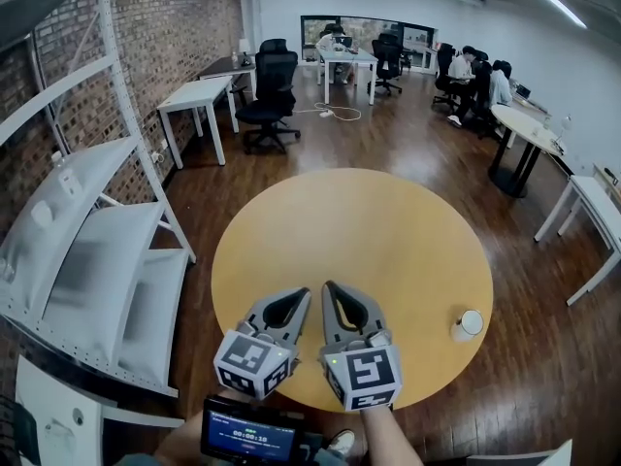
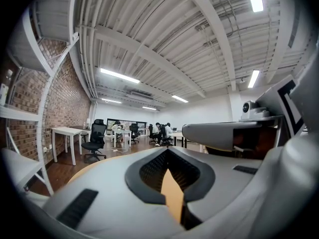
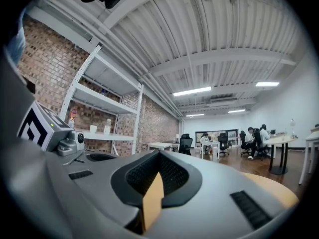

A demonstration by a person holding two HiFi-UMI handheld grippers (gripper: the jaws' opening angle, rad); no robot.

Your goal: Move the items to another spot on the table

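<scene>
A: In the head view, where does the item stand?

B: A small white round object, perhaps a cup (image 1: 467, 324), sits near the right rim of the round yellow wooden table (image 1: 388, 223). It is the only item visible on that table. The grey left gripper (image 1: 299, 299) and the grey right gripper (image 1: 335, 294) hover side by side over the table's near edge, well apart from the cup.

A: And the left gripper view?

B: The left gripper (image 2: 167, 151) has its jaws clenched tip to tip with nothing between them. Only a sliver of the table (image 2: 172, 199) shows through the gap behind the tips.

A: The right gripper view?

B: It is the same there. The right gripper (image 3: 158, 154) is clenched on nothing, and the table (image 3: 279, 189) runs off to its right. The cup is out of frame.

A: So how far along is the task?

B: That cannot be settled. The cup at the table's right rim may be in the spot it is to leave, or in the new spot it was meant to reach. Either way, neither gripper carries anything.
</scene>
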